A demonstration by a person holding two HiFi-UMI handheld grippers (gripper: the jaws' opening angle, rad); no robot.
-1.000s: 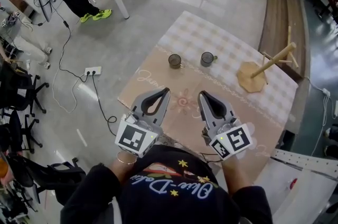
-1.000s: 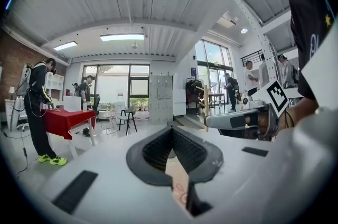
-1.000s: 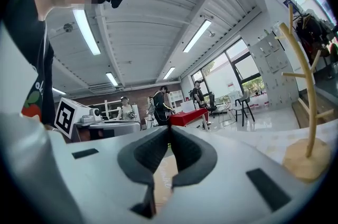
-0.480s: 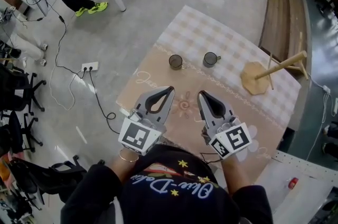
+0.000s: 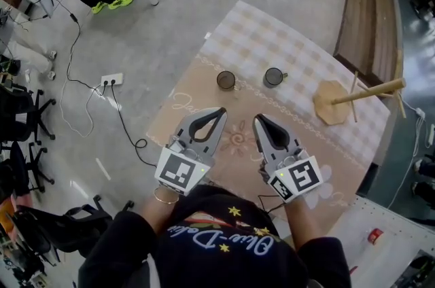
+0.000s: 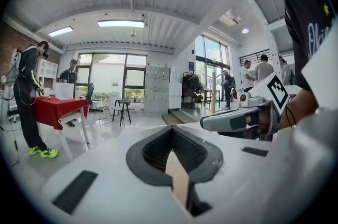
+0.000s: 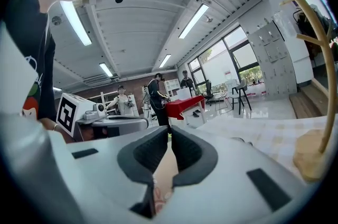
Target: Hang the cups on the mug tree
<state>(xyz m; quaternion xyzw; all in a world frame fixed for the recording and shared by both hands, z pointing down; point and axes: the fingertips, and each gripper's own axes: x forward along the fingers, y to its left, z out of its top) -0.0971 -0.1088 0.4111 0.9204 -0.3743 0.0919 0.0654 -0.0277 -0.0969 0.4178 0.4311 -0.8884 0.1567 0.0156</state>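
0 of 2 cups hung so far. The mug tree (image 5: 353, 98) stands on the table (image 5: 258, 42) with every peg bare. Both cups sit upright on the cloth to the left of the mug tree: the dark cup (image 5: 274, 77) near its base, the brown cup (image 5: 225, 80) one spot further from it.

The left gripper (image 5: 221, 111) and the right gripper (image 5: 257, 118) hover side by side, lower-left of the mug tree and on the person's side of the cups. Each has its jaws pressed together with nothing between them.

By my reading, the whole job is ahead: 2 pickups, 2 handles to hook over pegs, starting with an approach to either cup.
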